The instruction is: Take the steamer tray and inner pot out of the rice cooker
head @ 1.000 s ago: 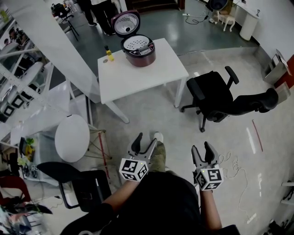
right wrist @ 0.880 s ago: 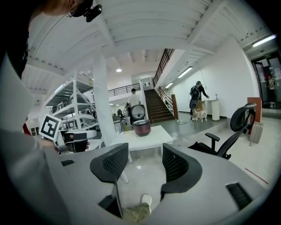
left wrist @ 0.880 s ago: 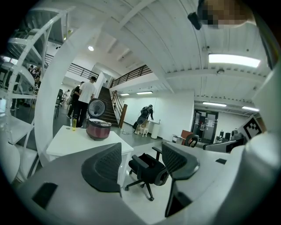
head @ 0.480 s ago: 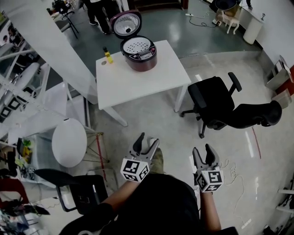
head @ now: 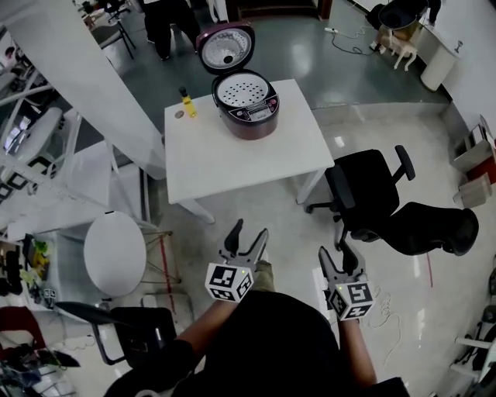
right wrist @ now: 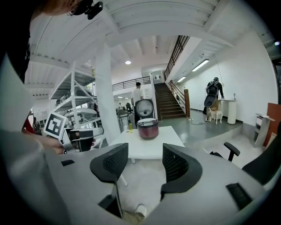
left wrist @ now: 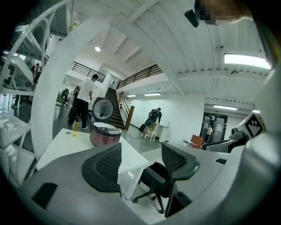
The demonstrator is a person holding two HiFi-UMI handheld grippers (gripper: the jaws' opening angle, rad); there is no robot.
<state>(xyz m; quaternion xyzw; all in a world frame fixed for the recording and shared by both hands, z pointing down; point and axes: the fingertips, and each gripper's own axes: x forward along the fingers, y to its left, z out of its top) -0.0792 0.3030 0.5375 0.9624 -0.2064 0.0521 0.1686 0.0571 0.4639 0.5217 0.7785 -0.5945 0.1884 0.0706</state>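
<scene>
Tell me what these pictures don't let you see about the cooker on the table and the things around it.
Inner pot: head view, hidden under the steamer tray.
Rice cooker panel print: head view, too small to read.
Small round thing beside the yellow bottle: head view, too small to name.
Standing person: head view, cut off by the top edge.

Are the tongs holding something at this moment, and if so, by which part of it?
Nothing is held. The left tongs and the right tongs are both open and empty, away from the rice cooker on the white table.
</scene>
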